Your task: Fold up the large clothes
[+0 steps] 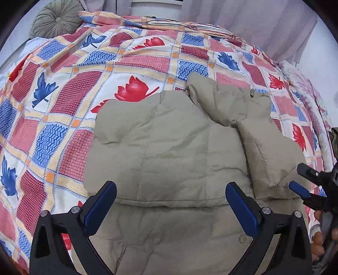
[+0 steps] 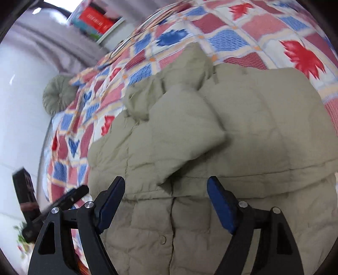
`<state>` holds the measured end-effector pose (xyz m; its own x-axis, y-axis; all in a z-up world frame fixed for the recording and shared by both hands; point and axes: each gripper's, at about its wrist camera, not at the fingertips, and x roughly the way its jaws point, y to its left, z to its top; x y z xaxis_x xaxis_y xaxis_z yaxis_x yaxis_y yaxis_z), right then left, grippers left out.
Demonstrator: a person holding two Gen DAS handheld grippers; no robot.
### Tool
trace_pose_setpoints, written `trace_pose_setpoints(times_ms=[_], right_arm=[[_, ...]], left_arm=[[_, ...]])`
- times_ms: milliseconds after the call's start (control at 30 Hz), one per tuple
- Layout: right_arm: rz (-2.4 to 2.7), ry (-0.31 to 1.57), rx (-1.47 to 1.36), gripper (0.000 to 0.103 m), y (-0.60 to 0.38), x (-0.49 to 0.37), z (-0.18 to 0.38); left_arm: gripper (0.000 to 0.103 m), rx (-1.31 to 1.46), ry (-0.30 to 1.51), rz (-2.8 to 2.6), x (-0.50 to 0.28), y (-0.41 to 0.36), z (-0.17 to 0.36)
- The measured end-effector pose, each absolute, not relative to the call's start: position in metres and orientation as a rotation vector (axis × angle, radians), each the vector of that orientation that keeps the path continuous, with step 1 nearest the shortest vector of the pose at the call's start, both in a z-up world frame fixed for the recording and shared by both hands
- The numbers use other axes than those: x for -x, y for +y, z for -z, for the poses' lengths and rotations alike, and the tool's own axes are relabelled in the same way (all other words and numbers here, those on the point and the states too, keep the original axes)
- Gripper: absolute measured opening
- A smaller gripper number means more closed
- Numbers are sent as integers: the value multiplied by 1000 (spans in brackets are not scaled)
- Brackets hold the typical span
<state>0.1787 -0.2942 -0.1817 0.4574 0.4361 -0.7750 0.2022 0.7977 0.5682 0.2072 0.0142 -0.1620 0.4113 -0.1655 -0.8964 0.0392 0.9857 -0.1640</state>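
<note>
A beige quilted puffer jacket lies flat on the bed, its snap-button front near me. One sleeve is folded across the body; in the right wrist view that sleeve points toward my fingers. My left gripper hovers open over the jacket's lower fold with nothing between its blue pads. My right gripper also stands open just above the jacket, close to the sleeve's cuff and holding nothing. It shows at the right edge of the left wrist view as the right gripper.
A patchwork bedspread with red and blue leaves covers the bed. A round green cushion rests at the head by the curtain. A shelf of books stands beyond the bed. The bed's edge drops off at the right.
</note>
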Motion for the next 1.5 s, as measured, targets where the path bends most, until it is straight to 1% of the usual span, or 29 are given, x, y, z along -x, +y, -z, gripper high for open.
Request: trace_pose_setpoints(times_ms=[33,67,100,133,167,233,333,433,467,500,533,567,667,800,833,867,900,933,967,1000,1033,1067,1200,1233,1267,1367,1500], right_arm=[[-130,1098,-759,82,-309,-180,186],[-107,1092,-825,76,-319,-182,191],[-92,1083,-867,66,-325,-185,194],[-78,1077,-878,42,-329,-190,195],[-65,1083,-860,28,-329,-195,195],[-81,1073,-823,24,-319,-209,192],[-168,1057,-699,23,-285,-226,179],[-296,1103,-581,24,-238,-235,174],[-316,1135,-533,28,-222,-236,177],[-330,1178,-476,36,-207,-236,181],[-350,1242,-410,59,-190,-235,189],[-359,1280,-366,67,-180,-232,194],[-368,1294,-264,67,-171,-212,198],[-284,1291,-283,66,-217,-180,200],[-242,1286,-292,54,-236,-170,201],[-209,1281,-297,36,-254,-163,202],[-180,1282,-294,33,-268,-157,203],[-127,1283,-287,32,-285,-151,205],[-83,1277,-285,30,-300,-147,206],[-47,1268,-285,30,-314,-144,206],[-7,1255,-283,30,-327,-142,206],[24,1241,-281,30,-337,-142,206],[180,1197,-214,29,-370,-152,207],[225,1183,-177,26,-377,-154,205],[265,1165,-145,19,-383,-154,201],[290,1130,-170,13,-402,-150,194],[297,1177,-149,12,-402,-151,217]], left_arm=[[103,134,1144,127,-207,16,162],[103,142,1146,121,-206,18,162],[103,148,1145,115,-205,21,162],[103,152,1144,109,-204,24,162],[103,156,1144,105,-204,28,162],[103,170,1140,101,-203,38,161],[103,202,1136,99,-204,53,159],[103,276,1132,92,-207,68,158],[103,305,1136,102,-209,71,159],[103,334,1143,117,-211,72,160],[103,360,1152,138,-213,71,161],[103,377,1161,162,-215,68,163],[103,391,1181,245,-223,49,170],[103,372,1221,327,-243,12,195],[103,365,1236,328,-248,4,202],[103,359,1252,324,-254,-2,211],[103,354,1268,320,-260,-9,219],[96,353,1278,322,-265,-16,226],[78,350,1283,323,-268,-23,230],[63,346,1297,330,-272,-31,234],[21,353,1318,357,-276,-39,237],[9,372,1335,382,-278,-45,237],[9,343,1247,388,-267,-51,208],[9,339,1235,385,-263,-47,204],[9,334,1235,380,-260,-44,203],[9,281,1288,342,-254,-39,221],[10,266,1300,300,-255,-35,239]])
